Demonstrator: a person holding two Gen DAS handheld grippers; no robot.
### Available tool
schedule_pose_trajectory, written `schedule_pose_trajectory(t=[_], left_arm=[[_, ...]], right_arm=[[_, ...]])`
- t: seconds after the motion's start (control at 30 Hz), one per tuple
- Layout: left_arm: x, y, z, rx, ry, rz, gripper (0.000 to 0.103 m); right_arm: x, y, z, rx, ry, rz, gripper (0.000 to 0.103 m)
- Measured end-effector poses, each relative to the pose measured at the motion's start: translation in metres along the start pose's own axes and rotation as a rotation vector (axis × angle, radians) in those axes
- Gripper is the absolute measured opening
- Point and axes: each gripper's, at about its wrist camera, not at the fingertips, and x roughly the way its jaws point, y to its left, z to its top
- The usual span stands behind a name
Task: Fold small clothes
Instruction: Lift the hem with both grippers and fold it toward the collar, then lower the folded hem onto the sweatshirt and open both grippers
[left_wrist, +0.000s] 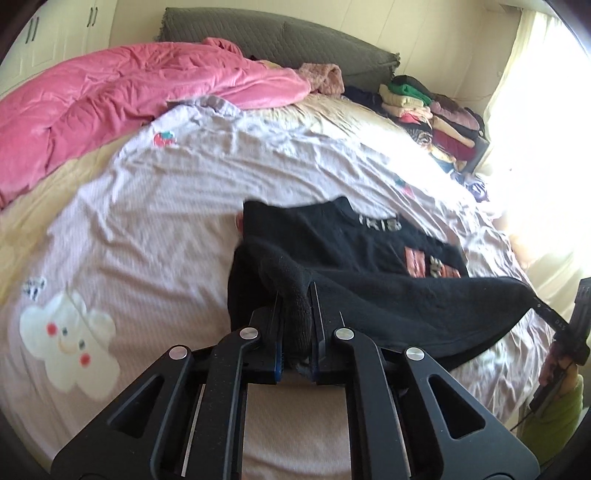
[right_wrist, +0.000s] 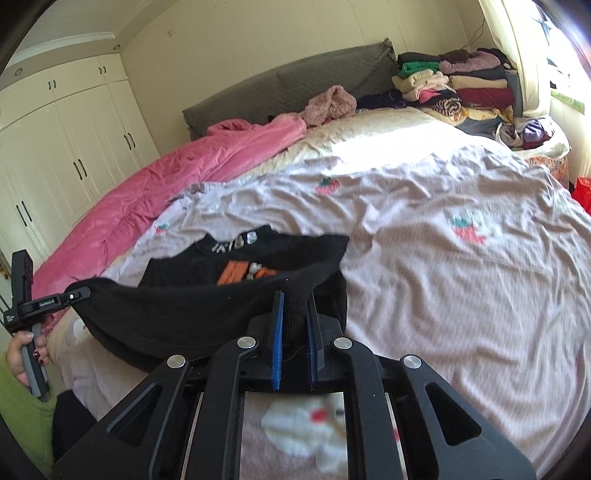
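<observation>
Black garment (left_wrist: 332, 243), a small top with white lettering and orange print on its front, is lying partly on the bed (left_wrist: 147, 221) and partly lifted off it, its near edge hanging as a taut band between the two tools. Left tool (left_wrist: 295, 314) is clamping a bunched corner of the dark knit fabric between its blue-lined fingers, and right tool (right_wrist: 295, 314) is doing the same at the opposite corner, so both are closed on cloth rather than standing apart. Gripping the two corners of one edge seems to be what is keeping that edge straight and level, which a clean fold needs; the printed far part is resting flat on the pale pink strawberry sheet (right_wrist: 443, 206), likely serving as the anchored half over which the raised half is being carried. Judging by this, the fold is in progress and not yet laid down. Well apart near the headboard, a stack of folded clothes (right_wrist: 458, 85) is sitting by the window, probably where finished pieces are going, while a pink quilt (left_wrist: 110, 99) is bunched to one side, leaving the middle of the bed as the working surface.
</observation>
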Motion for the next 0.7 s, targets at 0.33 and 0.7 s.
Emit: schedule_pose_trajectory(t=[0.33, 0.7], left_arm=[[0.047, 0.018, 0.051, -0.048, 0.001, 0.034, 0.004], [0.099, 0.035, 0.059, -0.086, 0.056, 0.060, 0.006]], right_arm=[[0.047, -0.003, 0.048, -0.007, -0.005, -0.027, 0.009], [0.112, -0.027, 0.056, 0.059, 0.076, -0.094, 0.010]])
